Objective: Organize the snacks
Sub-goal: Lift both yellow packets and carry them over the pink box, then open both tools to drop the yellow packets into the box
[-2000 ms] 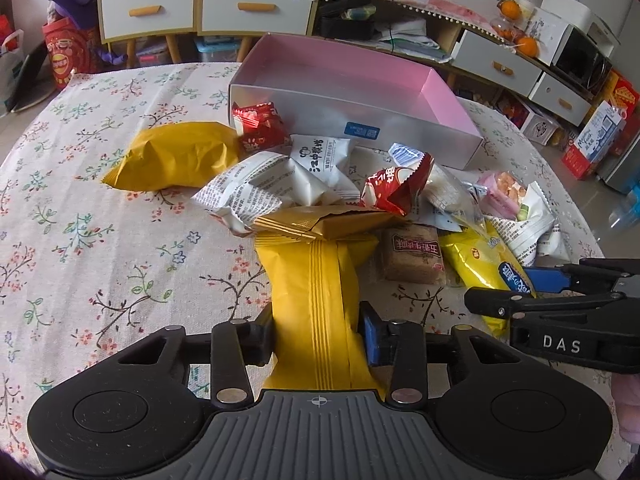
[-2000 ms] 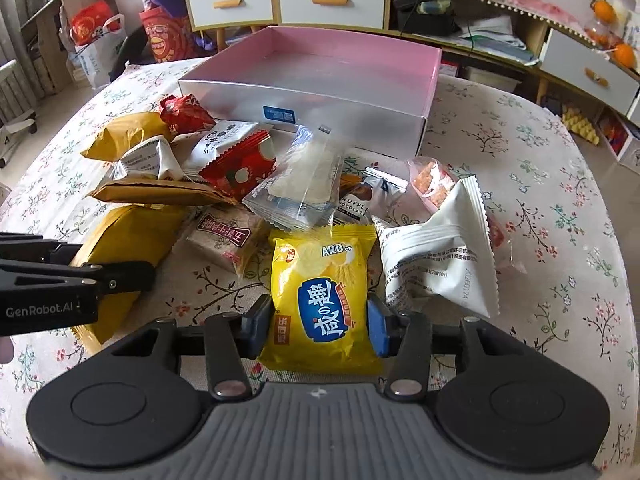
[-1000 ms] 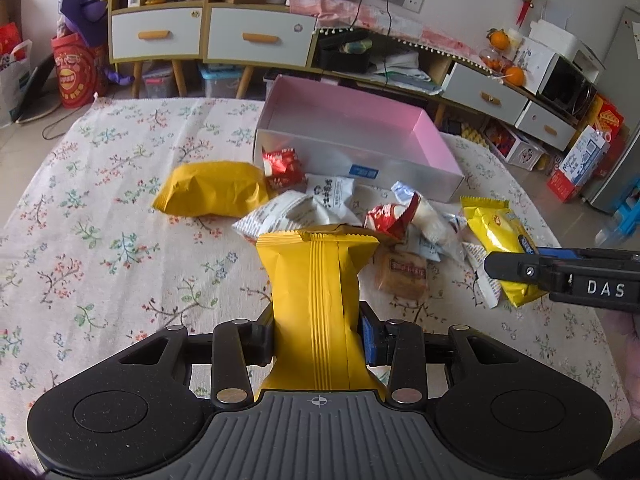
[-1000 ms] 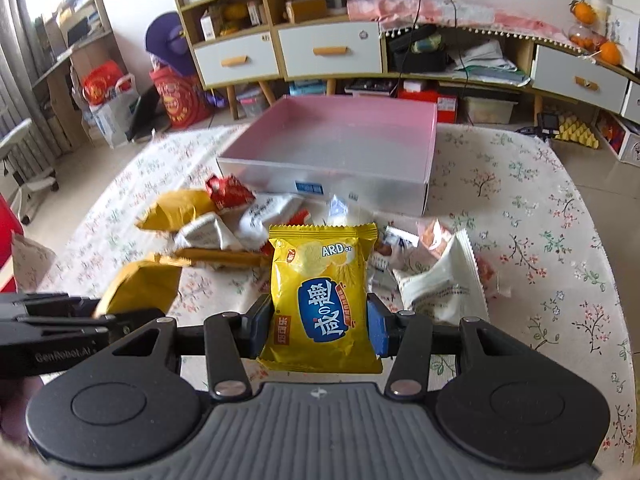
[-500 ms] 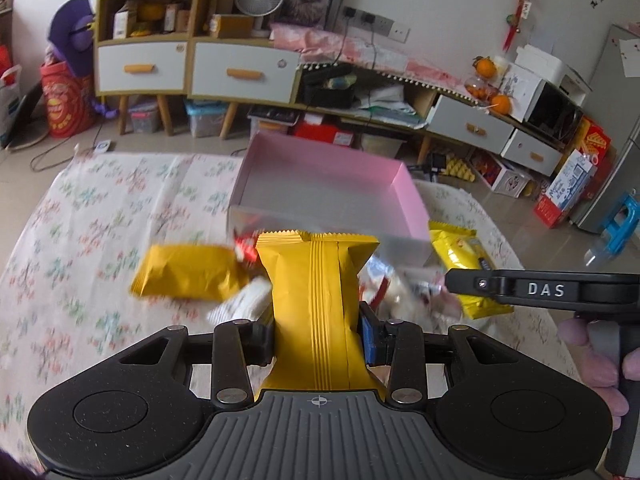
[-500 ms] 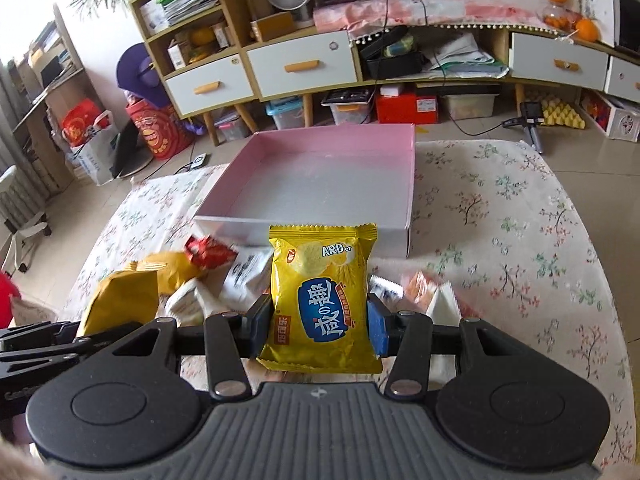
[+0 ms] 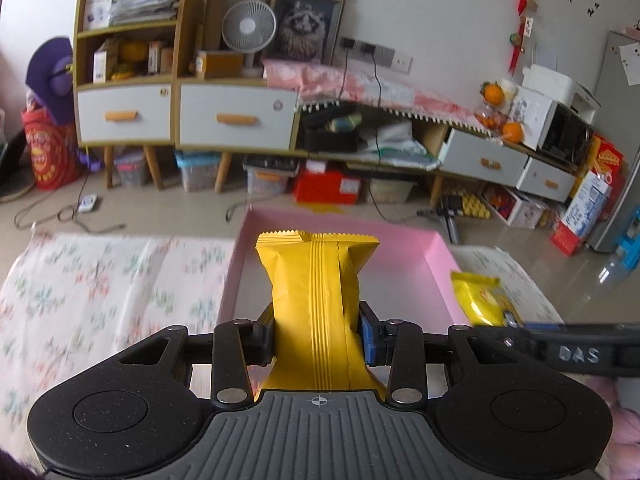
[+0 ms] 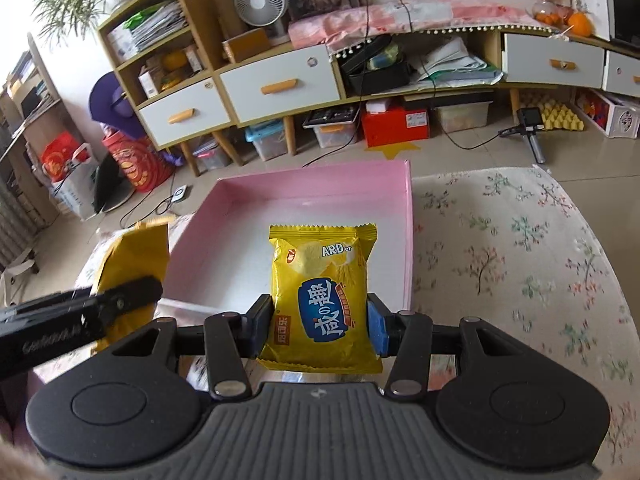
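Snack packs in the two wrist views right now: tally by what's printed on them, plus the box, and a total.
Plain yellow pack, in left gripper: 1
Yellow pack with blue label, in right gripper: 1
Pink box, nothing visible inside: 1
Total: 3 (2 packs, 1 box)

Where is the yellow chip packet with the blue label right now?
In the right wrist view the yellow chip packet is clamped upright in the right gripper, held above the near part of the open pink box.
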`<state>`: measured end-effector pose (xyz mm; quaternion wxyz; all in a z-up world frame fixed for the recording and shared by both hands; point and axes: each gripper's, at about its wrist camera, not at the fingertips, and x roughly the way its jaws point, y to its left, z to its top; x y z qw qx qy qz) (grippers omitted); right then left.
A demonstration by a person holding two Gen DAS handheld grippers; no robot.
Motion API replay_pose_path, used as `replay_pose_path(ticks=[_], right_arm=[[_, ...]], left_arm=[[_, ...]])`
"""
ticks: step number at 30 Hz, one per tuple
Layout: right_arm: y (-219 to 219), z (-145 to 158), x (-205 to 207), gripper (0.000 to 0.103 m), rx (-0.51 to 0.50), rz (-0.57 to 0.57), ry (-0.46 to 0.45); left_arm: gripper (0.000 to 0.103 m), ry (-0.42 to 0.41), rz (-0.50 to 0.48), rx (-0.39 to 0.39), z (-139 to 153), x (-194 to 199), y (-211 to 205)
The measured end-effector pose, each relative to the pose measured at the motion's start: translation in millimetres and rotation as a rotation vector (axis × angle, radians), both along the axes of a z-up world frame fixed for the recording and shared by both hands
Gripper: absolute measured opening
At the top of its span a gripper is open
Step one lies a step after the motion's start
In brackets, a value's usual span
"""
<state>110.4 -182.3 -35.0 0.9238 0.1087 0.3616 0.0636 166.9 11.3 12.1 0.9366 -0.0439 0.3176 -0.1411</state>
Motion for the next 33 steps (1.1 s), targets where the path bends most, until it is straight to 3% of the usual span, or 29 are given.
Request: replay_pose_path(ticks=[5,9,12,26,33], right_arm=[[-5,-7,13,0.045,0.01,-0.029,-0.017],[-5,-12,24,0.045,0.014,-0.038,-0.025],[-2,-16,31,0.045,0.016,-0.033,-0.026],[11,-29,41,0.045,-0.045,0.012,0.033],[17,-29,39,0.045,-0.108,0.023,0.05]], left_arm=[[0.036,-0.055,0.023,0.026,-16,28,-3],[0.036,-0.046,0.044,0.028,-31,45,-2],[0.036,-0.042,0.042,0.08,-43,52,-6],[0.037,0.084,0.017,0.204,-59,43,-16],[0.038,0.119,0.031,0.208,-61,35,-17]])
